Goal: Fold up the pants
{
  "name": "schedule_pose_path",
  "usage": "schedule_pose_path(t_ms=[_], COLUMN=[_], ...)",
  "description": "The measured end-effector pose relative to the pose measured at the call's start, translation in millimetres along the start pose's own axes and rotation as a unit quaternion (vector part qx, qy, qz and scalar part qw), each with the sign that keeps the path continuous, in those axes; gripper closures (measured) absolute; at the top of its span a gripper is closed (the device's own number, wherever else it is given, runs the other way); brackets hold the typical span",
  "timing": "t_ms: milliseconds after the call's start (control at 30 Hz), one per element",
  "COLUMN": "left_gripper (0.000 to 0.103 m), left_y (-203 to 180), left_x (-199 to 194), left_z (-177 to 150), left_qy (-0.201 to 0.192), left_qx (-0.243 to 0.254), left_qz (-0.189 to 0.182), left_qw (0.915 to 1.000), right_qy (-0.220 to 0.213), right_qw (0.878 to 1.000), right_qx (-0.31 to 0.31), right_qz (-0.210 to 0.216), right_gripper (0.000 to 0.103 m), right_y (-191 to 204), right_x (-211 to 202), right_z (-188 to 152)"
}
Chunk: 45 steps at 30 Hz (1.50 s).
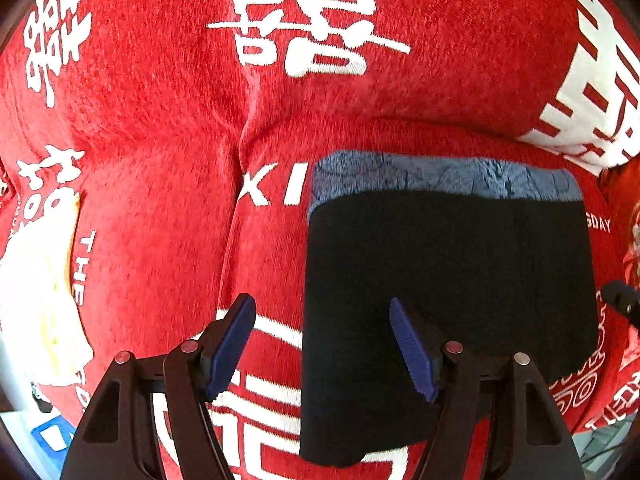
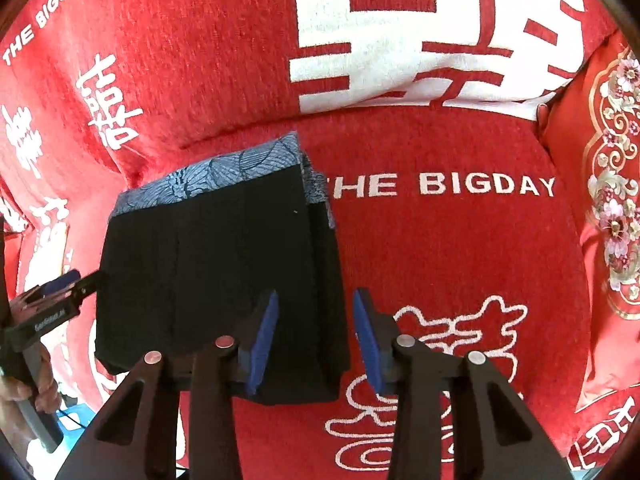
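Observation:
The black pants (image 1: 448,280) lie folded into a compact rectangle on the red cover, with a blue patterned band (image 1: 440,176) showing along the far edge. My left gripper (image 1: 320,304) hangs open above the stack's left edge, nothing pinched between its blue pads. In the right wrist view the same pants (image 2: 208,260) sit left of centre. My right gripper (image 2: 317,294) stands open over their right edge, one pad above the cloth and the other above the cover. The left gripper (image 2: 68,284) appears at the stack's left side, held by a hand (image 2: 40,392).
A red sofa cover (image 1: 160,80) with white characters and "THE BIGDAY" lettering lies under everything. An embroidered red cushion (image 2: 608,200) stands at the right. A white and yellow object (image 1: 36,300) lies at the far left, with something blue (image 1: 52,436) below it.

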<state>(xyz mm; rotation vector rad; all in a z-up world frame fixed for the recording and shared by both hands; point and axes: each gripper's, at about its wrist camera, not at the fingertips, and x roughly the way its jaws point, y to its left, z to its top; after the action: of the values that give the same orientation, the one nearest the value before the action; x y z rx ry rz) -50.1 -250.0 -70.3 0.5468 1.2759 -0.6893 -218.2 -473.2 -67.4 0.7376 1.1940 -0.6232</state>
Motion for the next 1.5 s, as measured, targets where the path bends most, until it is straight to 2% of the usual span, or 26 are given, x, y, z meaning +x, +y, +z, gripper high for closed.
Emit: schedule_pose_path(t_ms=[300, 533, 633, 733, 800, 867, 967, 1000, 1033, 1067, 1133, 1233, 1500], left_gripper=[0.033, 0.033, 0.033, 0.033, 0.033, 0.033, 0.032, 0.027, 0.016, 0.013, 0.012, 0.012, 0.008], left_y=[-8, -6, -9, -19, -26, -28, -21, -20, -17, -13, -6, -10, -9], left_x=[1, -4, -7, -7, 0, 17, 43, 47, 51, 56, 60, 58, 53], left_z=[12, 46, 64, 71, 70, 65, 54, 50, 47, 45, 42, 40, 34], left_qy=[-0.001, -0.022, -0.028, -0.018, -0.004, 0.012, 0.032, 0.032, 0.034, 0.038, 0.045, 0.037, 0.037], left_qx=[0.006, -0.013, -0.022, -0.006, 0.005, 0.008, 0.011, 0.014, 0.012, 0.003, -0.018, -0.005, -0.015], left_qz=[0.002, -0.018, -0.048, -0.106, -0.116, -0.114, -0.092, -0.083, -0.077, -0.08, -0.095, -0.081, -0.077], left_qw=[1.0, 0.9995, 0.9982, 0.9942, 0.9933, 0.9934, 0.9951, 0.996, 0.9964, 0.9961, 0.9942, 0.996, 0.9962], right_qy=[0.01, 0.0, -0.002, -0.004, -0.001, 0.006, 0.019, 0.025, 0.033, 0.039, 0.049, 0.046, 0.045], right_qw=[1.0, 1.0, 1.0, 1.0, 1.0, 0.999, 0.999, 0.999, 0.999, 0.999, 0.998, 0.998, 0.999], right_qx=[0.002, -0.008, -0.01, -0.011, -0.013, -0.016, -0.014, -0.013, -0.009, -0.004, 0.008, 0.022, -0.015], right_qz=[0.006, 0.008, 0.012, 0.02, 0.024, 0.027, 0.031, 0.03, 0.031, 0.033, 0.038, 0.04, 0.018], right_gripper=[0.06, 0.06, 0.06, 0.06, 0.06, 0.06, 0.06, 0.06, 0.06, 0.06, 0.06, 0.06, 0.06], right_y=[-5, 1, 4, 7, 8, 8, 5, 4, 1, -2, -6, -8, 5], right_x=[1, 3, 4, 3, 4, 8, 16, 20, 26, 30, 40, 43, 33], right_z=[-6, -2, 0, 2, 1, 1, 2, 1, 0, -2, -5, -8, -15])
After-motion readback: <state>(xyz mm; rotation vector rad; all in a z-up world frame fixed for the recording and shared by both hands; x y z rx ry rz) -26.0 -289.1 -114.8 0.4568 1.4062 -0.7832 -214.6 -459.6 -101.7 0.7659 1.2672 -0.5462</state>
